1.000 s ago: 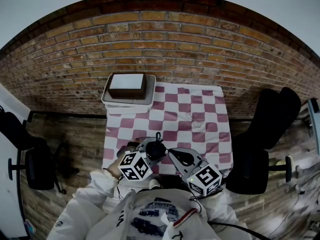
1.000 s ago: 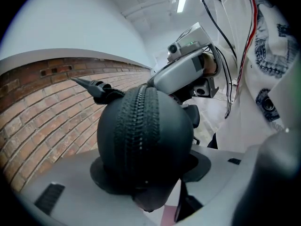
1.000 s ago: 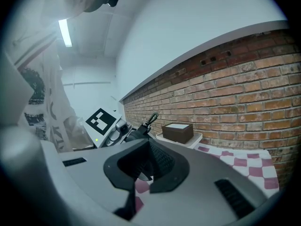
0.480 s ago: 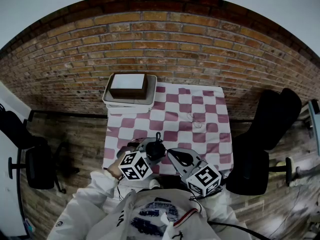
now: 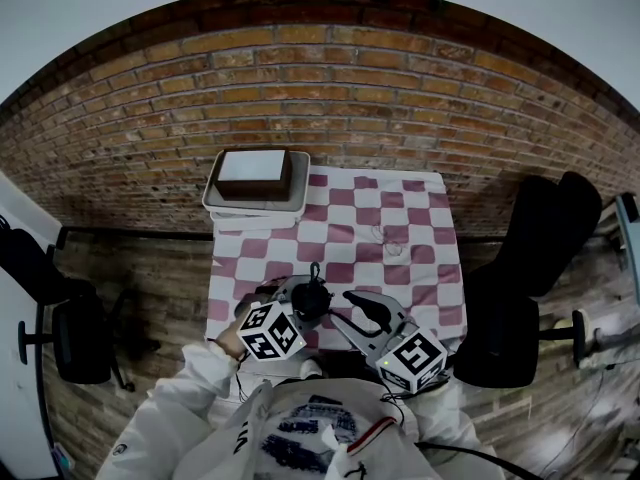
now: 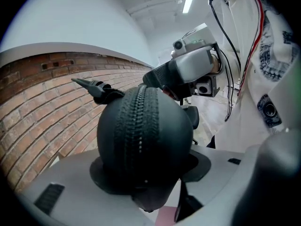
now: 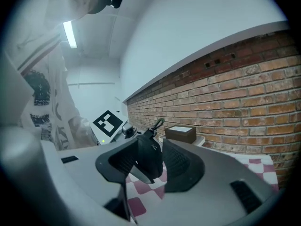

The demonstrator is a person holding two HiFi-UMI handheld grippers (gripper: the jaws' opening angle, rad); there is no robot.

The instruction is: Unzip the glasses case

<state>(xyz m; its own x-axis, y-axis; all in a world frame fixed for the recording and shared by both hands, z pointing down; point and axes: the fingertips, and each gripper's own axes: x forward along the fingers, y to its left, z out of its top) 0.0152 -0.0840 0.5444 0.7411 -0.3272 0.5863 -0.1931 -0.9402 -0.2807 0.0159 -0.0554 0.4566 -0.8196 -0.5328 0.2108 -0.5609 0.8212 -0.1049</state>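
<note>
Glasses case [image 6: 175,132] pinched in left tongs [image 6: 149,173]. Right tongs [image 7: 150,166] just spread, case end loose between pads [image 7: 182,166]. Zip teeth [image 6: 138,126] seemingly meshed; regrip of pull likely next.

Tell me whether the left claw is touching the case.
Touching. The left gripper view shows the case pressed between both pads of the left claw, with no gap on either side.
</note>
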